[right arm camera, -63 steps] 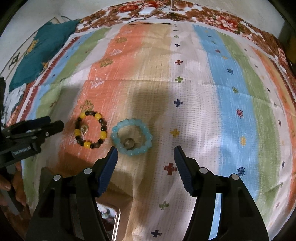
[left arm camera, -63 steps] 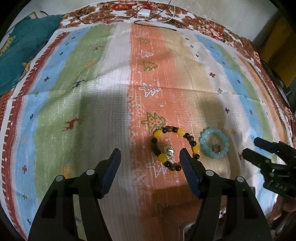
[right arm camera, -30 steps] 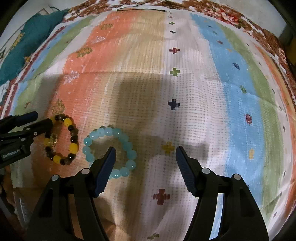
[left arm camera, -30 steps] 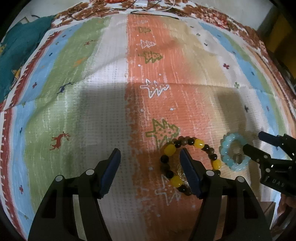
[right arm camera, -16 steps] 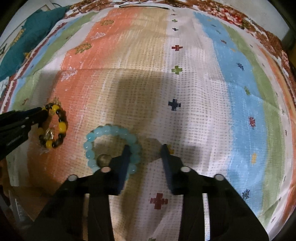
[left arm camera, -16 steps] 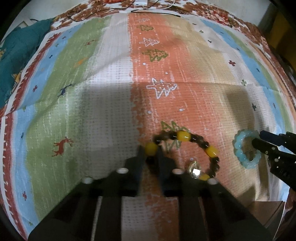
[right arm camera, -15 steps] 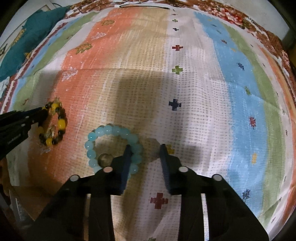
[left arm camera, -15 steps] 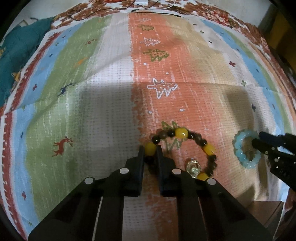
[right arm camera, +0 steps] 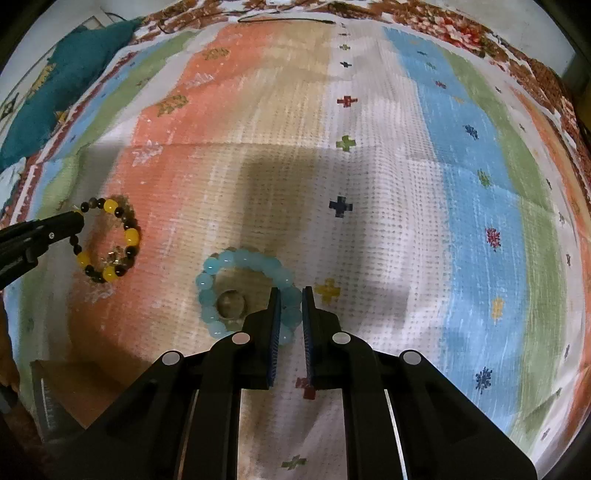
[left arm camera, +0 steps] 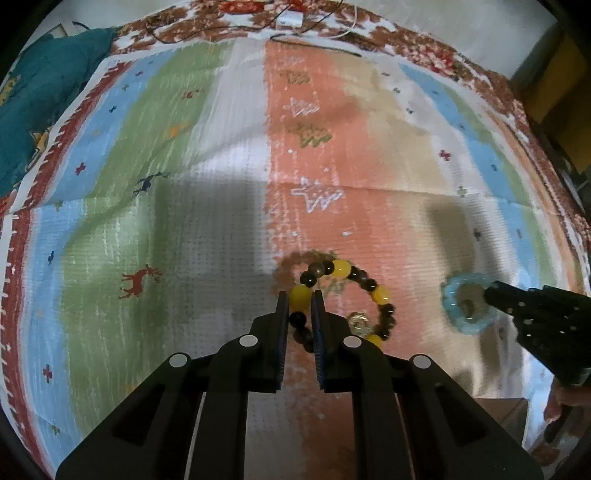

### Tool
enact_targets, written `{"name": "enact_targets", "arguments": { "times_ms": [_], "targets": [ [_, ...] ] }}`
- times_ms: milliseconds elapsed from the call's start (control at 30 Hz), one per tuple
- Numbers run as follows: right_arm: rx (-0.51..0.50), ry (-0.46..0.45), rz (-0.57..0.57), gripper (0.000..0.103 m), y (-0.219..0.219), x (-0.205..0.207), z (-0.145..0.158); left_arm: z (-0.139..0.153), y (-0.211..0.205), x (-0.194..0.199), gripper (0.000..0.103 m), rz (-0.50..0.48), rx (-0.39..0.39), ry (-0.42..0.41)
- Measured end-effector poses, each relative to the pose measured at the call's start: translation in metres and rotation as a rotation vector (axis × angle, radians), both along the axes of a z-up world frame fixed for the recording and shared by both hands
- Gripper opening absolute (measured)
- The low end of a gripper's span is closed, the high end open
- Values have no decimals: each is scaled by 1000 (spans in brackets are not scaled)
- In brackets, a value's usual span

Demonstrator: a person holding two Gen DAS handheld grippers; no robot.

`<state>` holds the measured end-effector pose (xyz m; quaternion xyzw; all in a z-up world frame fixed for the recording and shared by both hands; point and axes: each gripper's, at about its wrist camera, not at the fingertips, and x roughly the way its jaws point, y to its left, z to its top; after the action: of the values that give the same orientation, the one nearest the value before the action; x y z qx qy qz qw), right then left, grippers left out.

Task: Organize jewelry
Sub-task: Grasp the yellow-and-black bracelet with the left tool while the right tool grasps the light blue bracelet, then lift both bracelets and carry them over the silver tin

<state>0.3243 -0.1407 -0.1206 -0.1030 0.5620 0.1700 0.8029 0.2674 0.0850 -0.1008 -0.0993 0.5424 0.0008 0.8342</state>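
Note:
A bracelet of yellow and dark beads (left arm camera: 380, 295) hangs from my left gripper (left arm camera: 299, 300), which is shut on one yellow bead at its left side; its shadow falls on the cloth just behind. A light blue bead bracelet (right arm camera: 240, 258) lies on the striped cloth (right arm camera: 369, 166), with a small grey ring (right arm camera: 231, 303) inside its loop. My right gripper (right arm camera: 291, 295) has its jaws closing on the blue bracelet's right side, and the pads press the beads between them. Each view shows the other gripper's tips: the right gripper (left arm camera: 493, 290) and the left gripper (right arm camera: 75, 221).
A teal cloth (left arm camera: 44, 107) lies bunched at the far left. Cables and a white plug (left arm camera: 291, 18) run along the far edge. A brown box with a shiny rim (right arm camera: 48, 398) stands at the near side, between the two grippers.
Both grippers went from wide open to closed, the left onto the yellow and dark bracelet, the right onto the blue one. The yellow bracelet has come up a little off the cloth.

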Motion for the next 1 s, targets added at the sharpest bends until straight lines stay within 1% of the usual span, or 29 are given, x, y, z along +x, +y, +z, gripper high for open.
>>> {"name": "enact_targets", "arguments": {
  "times_ms": [467,1000],
  "targets": [
    [64,-57,37,12,6,-19,33,35,-14,-16,12,-40,-50,-74],
    [118,-108,54,12,5,-42,60,62,-24,-35,12,-60,-77,-136]
  ]
}}
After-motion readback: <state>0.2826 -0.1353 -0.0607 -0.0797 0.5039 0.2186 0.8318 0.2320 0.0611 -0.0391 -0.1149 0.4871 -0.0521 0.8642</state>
